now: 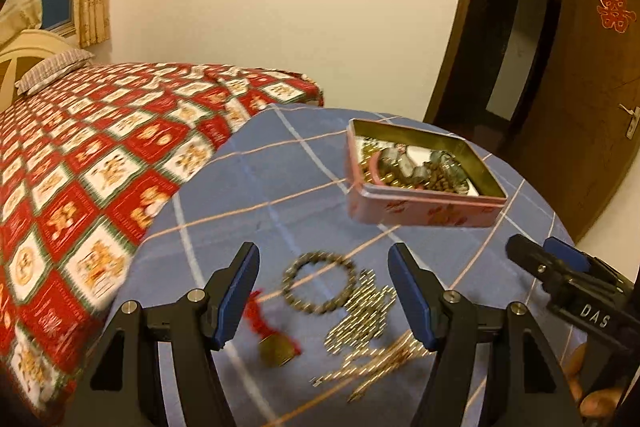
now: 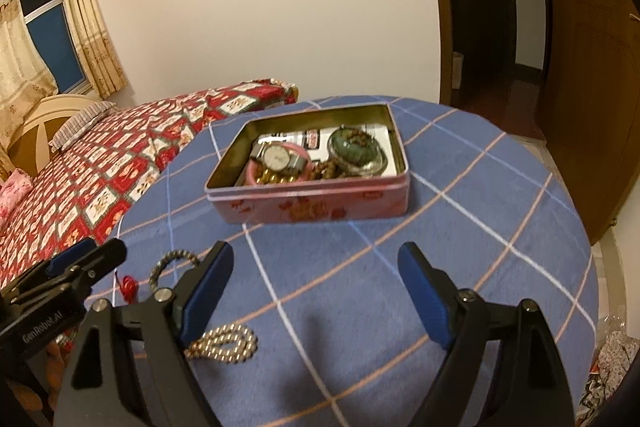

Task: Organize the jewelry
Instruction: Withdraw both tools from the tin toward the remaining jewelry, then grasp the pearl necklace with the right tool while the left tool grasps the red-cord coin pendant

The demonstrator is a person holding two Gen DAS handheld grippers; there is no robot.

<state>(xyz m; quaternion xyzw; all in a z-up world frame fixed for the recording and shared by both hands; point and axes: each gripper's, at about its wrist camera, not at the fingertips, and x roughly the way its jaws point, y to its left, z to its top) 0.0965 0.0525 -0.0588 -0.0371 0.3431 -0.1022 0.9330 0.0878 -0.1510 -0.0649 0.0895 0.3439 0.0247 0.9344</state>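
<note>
A pink tin (image 1: 420,215) (image 2: 308,207) stands open on the round table, holding a watch (image 2: 276,157), a green bangle (image 2: 354,147) and brown beads. Loose on the blue checked cloth (image 1: 260,179) lie a dark beaded bracelet (image 1: 320,283) (image 2: 172,263), a gold bead chain (image 1: 368,315) (image 2: 224,341) and a red tassel with a gold bell (image 1: 272,341). My left gripper (image 1: 324,287) (image 2: 104,249) hovers open over the bracelet and chain, holding nothing. My right gripper (image 2: 316,283) (image 1: 536,247) is open and empty above bare cloth, in front of the tin.
A bed with a red patterned cover (image 1: 100,167) (image 2: 100,179) butts against the table's left side. A wooden door (image 1: 592,87) and dark doorway stand behind the table on the right. Crumpled paper (image 2: 608,367) lies on the floor to the right.
</note>
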